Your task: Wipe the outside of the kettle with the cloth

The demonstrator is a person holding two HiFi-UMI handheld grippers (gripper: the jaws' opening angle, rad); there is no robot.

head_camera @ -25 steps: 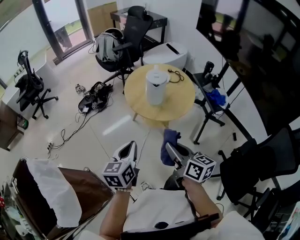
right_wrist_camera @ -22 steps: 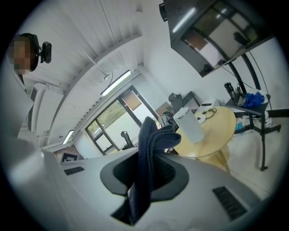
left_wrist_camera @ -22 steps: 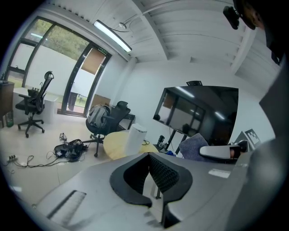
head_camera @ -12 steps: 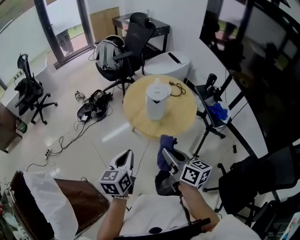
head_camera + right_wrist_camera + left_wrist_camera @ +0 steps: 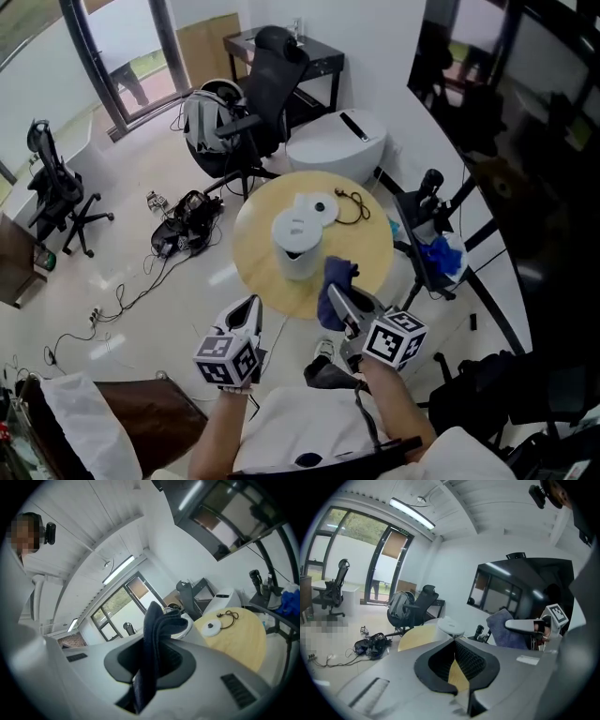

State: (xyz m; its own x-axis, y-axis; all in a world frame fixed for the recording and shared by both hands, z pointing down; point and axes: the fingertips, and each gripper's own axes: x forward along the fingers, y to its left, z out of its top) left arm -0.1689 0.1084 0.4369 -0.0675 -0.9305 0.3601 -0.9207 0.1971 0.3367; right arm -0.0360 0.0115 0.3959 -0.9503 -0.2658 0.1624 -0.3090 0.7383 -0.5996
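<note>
Now, the kettle (image 5: 298, 246) stands upright on the left half of the round table (image 5: 367, 246), near the middle of the head view. It is off its base (image 5: 319, 206), a flat white disc lying just above it in the frame, with a dark cord (image 5: 354, 200) coiled to the right.

Your right gripper (image 5: 339, 302) is clamped on the cloth (image 5: 336, 281), just below and right of the kettle in the frame. It does not look to be touching the kettle yet. In the right gripper view the cloth (image 5: 154, 653) rises between the jaws as a thick folded wad. Your left gripper (image 5: 251, 307) sits lower left of the kettle with its jaws closed together on nothing.

To wipe well, bring the broad fold of the cloth against the wall, not the jaw tips. Stroke around the curve from the top rim downwards.

The kettle is a smooth white cylinder, probably plastic and light, on a slick pale wood top. It will likely slide or tip under a sideways push, so brace the far side with your left gripper and press gently. The cloth is dark blue, soft and floppy. Keep its loose end clear of the cord.
</note>
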